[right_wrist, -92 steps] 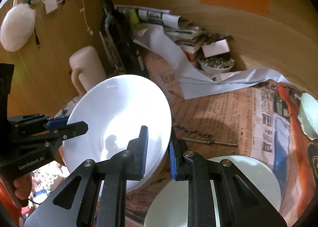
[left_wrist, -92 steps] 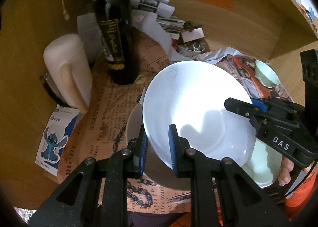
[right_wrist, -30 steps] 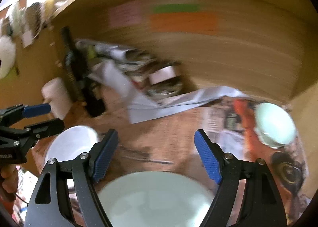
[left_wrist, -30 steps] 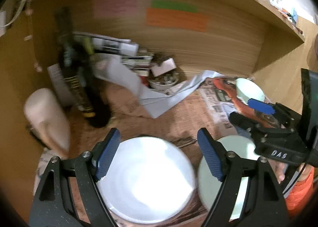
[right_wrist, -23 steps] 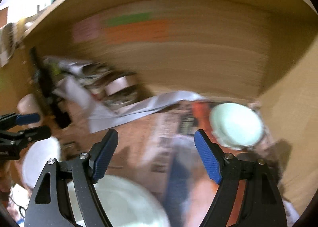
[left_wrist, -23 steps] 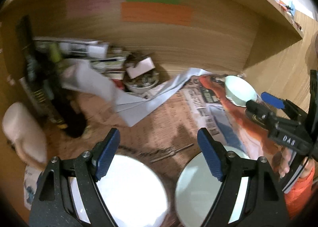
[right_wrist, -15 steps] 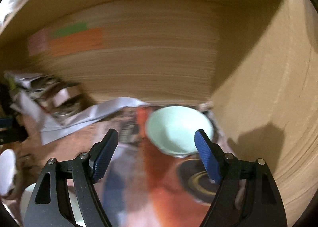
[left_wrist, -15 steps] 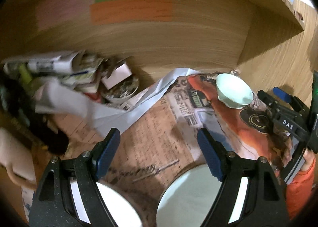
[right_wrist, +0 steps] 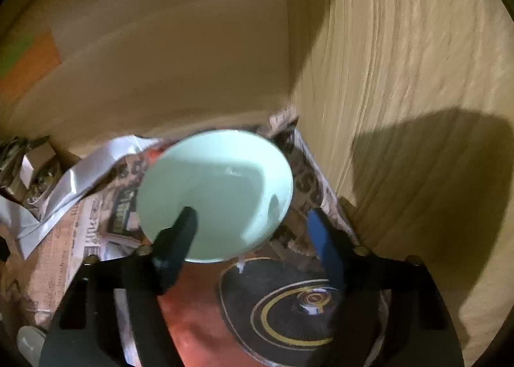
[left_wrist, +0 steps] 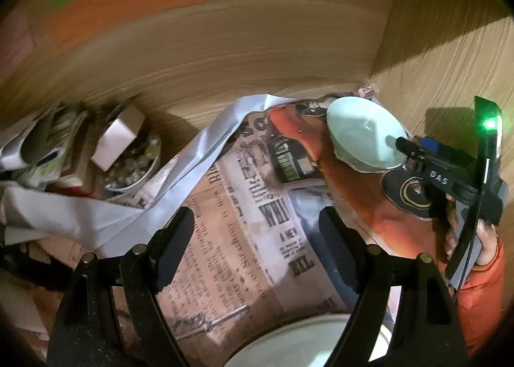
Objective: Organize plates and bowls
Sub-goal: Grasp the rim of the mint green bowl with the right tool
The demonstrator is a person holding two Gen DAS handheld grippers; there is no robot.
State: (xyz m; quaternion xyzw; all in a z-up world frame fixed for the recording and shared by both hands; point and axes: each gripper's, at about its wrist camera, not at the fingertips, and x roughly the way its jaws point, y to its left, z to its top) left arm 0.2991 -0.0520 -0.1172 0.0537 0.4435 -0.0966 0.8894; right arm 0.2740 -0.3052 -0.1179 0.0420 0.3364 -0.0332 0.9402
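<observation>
My right gripper (right_wrist: 250, 225) fingers have just been narrowing around the bowl (right_wrist: 215, 193) rim in the back corner, one inside, one outside, not yet clamped. The left gripper (left_wrist: 253, 238) stands wide and empty over newspaper (left_wrist: 244, 238), having left the white plate behind. The bowl is next, I judge.

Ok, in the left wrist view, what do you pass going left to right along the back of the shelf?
Stacked papers → white box over a dish of small bits → white paper strip → mint bowl → right gripper.
</observation>
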